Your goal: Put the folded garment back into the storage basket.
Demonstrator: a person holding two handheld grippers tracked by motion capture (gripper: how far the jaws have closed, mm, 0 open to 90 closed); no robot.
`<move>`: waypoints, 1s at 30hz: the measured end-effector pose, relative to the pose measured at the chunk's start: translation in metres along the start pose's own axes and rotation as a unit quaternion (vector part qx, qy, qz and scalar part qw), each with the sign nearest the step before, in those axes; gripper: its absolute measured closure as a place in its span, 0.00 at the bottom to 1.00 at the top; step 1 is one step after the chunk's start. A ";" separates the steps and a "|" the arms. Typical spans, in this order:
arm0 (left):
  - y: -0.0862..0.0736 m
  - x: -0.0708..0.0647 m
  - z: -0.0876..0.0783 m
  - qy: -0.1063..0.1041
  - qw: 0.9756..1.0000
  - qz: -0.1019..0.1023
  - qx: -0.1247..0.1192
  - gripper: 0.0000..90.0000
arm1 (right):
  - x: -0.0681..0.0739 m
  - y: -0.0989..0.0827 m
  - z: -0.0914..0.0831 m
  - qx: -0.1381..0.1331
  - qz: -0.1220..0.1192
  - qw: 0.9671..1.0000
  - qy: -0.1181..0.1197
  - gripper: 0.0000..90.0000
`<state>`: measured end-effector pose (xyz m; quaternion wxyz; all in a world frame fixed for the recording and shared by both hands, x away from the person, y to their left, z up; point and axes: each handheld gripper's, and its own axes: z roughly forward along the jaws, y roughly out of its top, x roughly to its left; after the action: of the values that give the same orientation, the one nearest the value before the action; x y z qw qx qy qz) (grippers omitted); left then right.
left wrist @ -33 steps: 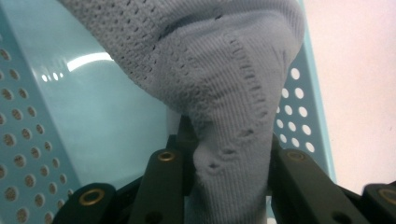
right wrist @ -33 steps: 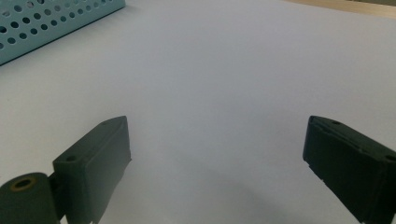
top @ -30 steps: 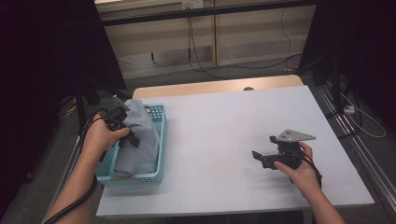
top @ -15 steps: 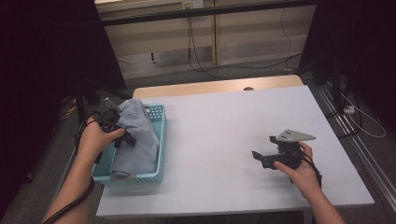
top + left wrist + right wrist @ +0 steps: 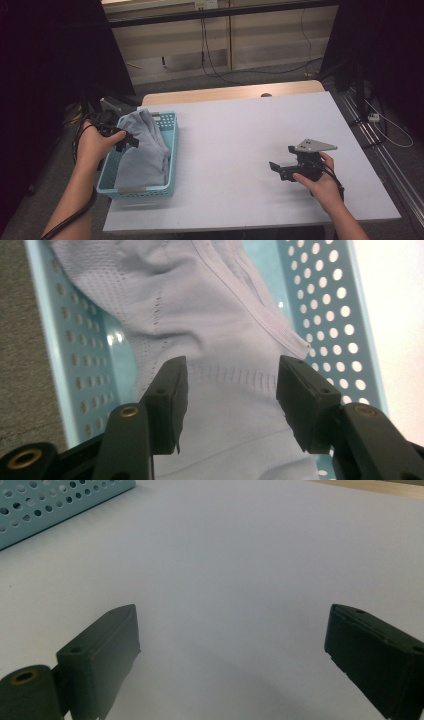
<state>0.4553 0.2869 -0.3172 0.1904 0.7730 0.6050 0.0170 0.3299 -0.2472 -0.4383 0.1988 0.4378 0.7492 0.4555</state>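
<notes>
At the left edge of the white tabletop point(image 5: 240, 150), a pale grey knitted cloth point(image 5: 142, 150) is seen lying inside a light blue perforated plastic basket point(image 5: 170, 131). Above it the left gripper point(image 5: 227, 377) is held with jaws that have just been opening, nothing pinched between them. Well apart, the right gripper point(image 5: 281, 169) is kept low over bare tabletop, jaws spread wide and empty.

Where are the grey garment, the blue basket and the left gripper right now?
grey garment point(image 5: 220, 315): left gripper view, on the ribbed fabric above the jaws.
blue basket point(image 5: 131, 190): high view, on its near rim.
left gripper point(image 5: 125, 141): high view, midway between its jaws, over the basket's left side.
</notes>
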 end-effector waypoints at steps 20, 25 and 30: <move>0.032 0.002 0.049 0.027 0.998 -0.004 -0.064 1.00 | 0.001 0.000 0.002 0.004 -0.005 1.000 0.006 0.08; 0.043 0.007 0.059 0.035 0.996 -0.016 -0.077 1.00 | 0.001 0.000 0.002 0.003 -0.002 1.000 0.006 0.07; 0.049 0.009 0.073 0.040 0.995 -0.025 -0.085 1.00 | 0.000 0.000 0.002 0.002 0.000 1.000 0.005 0.07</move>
<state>0.5225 0.2657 -0.3715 0.2315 0.7372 0.6277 0.0950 0.3310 -0.2460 -0.4392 0.1941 0.4354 0.7513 0.4564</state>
